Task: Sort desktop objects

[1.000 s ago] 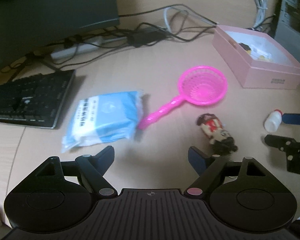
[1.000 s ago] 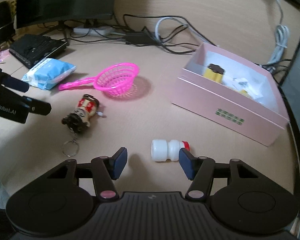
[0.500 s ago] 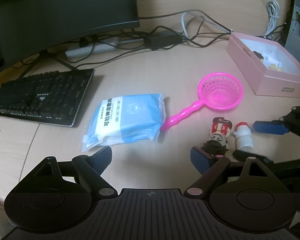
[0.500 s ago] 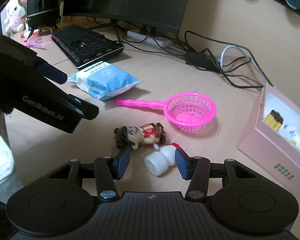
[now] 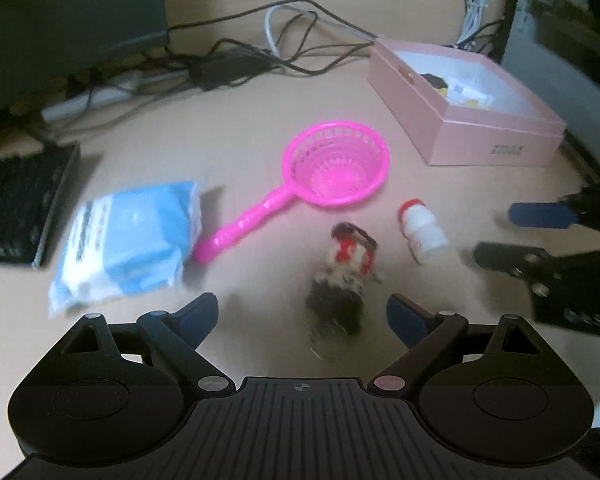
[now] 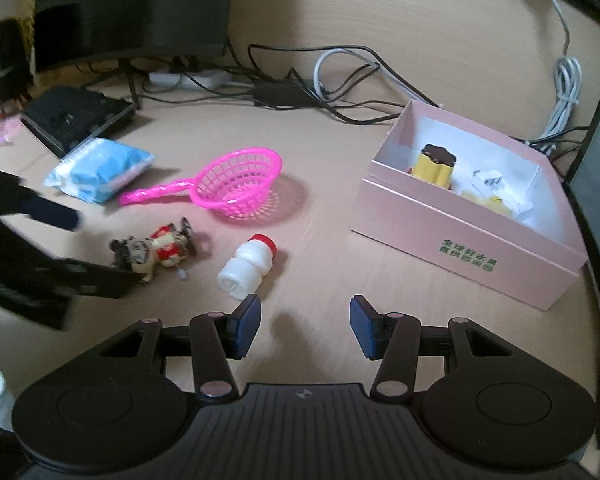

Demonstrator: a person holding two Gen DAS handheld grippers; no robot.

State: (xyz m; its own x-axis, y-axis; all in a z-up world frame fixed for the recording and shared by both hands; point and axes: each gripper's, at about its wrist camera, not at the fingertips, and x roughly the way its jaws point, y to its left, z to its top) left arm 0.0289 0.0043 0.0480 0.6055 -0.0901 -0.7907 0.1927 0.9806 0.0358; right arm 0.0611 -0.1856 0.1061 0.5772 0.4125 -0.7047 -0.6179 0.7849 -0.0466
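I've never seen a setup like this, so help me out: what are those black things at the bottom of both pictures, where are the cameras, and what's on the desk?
Those black parts are hand-held claws; a person carries one in each hand, and each has a fisheye camera looking forward along its two fingers. One picture comes from the left claw, the other from the right claw.

On the desk lie a blue tissue pack, a pink strainer, a small doll keychain and a little white bottle with a red cap. An open pink box already contains some small items. Behind are a keyboard, a monitor and cables.

Neither claw holds anything. The left one is opening, with the doll just ahead of it, not gripped.
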